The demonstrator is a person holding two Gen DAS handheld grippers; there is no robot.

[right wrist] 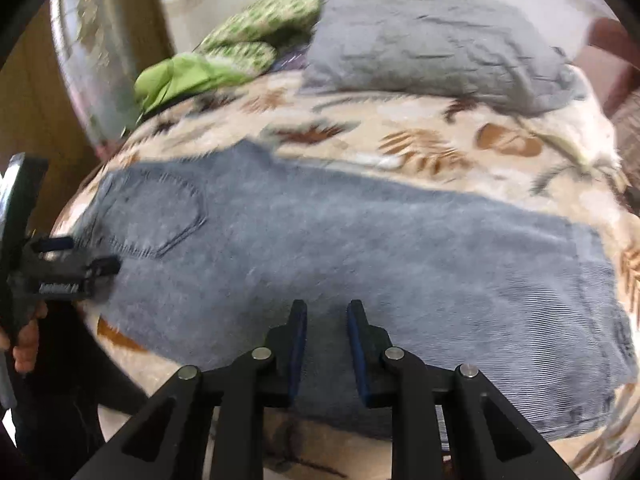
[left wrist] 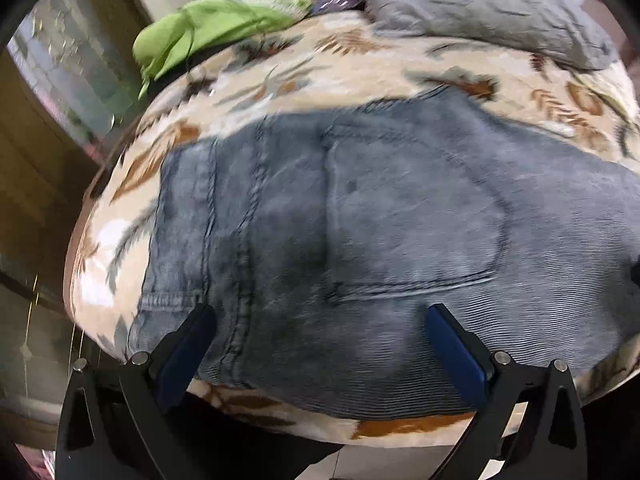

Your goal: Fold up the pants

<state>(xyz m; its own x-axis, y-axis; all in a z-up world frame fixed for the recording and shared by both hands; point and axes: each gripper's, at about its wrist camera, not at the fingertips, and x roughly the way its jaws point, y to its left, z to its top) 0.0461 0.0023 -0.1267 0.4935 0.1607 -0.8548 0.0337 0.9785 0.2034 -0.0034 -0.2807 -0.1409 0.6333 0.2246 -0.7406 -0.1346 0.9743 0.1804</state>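
grey corduroy pants point(right wrist: 360, 248) are laid flat on the bed's leaf-print blanket point(right wrist: 420, 136). left claw point(left wrist: 320, 320) is held wide above the waist; right claw point(right wrist: 327, 312) is narrowed, nothing gripped.

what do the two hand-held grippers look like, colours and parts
Both match. The left hand-held gripper has black angular linkage arms with round silver pivot pins, and flat fingers faced with dark blue pads. The right hand-held gripper is built the same: black frame, silver pins, blue-lined fingers. From the right wrist view, the left one's black body carries small white lettering, too blurred to read.
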